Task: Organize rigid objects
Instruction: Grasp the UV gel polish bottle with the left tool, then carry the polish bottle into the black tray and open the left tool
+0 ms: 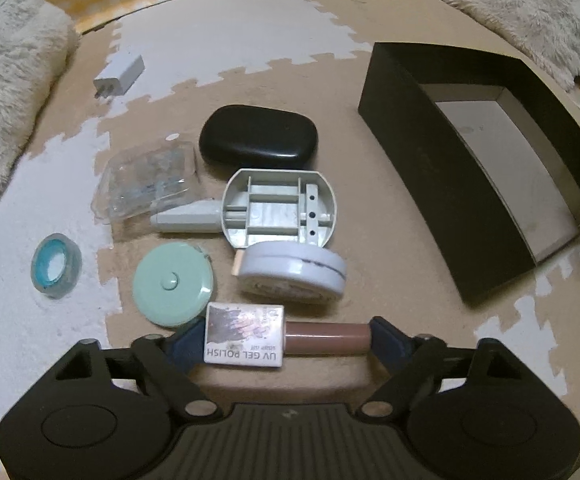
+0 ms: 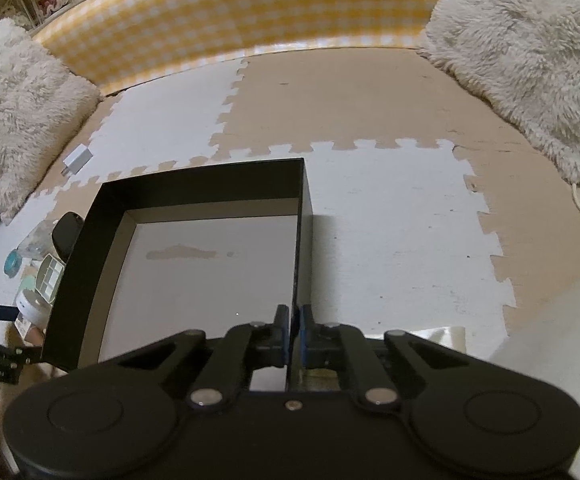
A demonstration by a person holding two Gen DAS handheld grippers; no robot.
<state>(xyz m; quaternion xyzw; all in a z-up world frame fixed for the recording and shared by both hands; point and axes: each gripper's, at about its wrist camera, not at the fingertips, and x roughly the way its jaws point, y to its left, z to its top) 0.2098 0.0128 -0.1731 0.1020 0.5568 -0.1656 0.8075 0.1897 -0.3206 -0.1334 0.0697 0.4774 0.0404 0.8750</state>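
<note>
Our left gripper (image 1: 285, 338) pinches a UV gel polish bottle (image 1: 273, 338) end to end: one blue finger pad presses the white labelled body, the other the tip of the brown cap. The bottle's long axis lies crosswise between the fingers, level with the floor mat, cap pointing to our right. It sits low at the near edge of the clutter, just in front of the mint round case (image 1: 173, 283) and the white tape roll (image 1: 294, 276).

Beyond these lie a grey ribbed plastic part (image 1: 279, 208), a clear plastic case (image 1: 147, 184), a black oval case (image 1: 257, 138), a blue-cored tape roll (image 1: 55, 266) off to the left and a white charger (image 1: 119, 74) farther back. The black box (image 1: 450, 200) stands open to the right, well apart from the bottle.

Our right gripper (image 2: 294, 328) is pressed together on the right-hand wall of the black box (image 2: 193, 192), one finger inside and one outside, reaching forward over its near corner.
</note>
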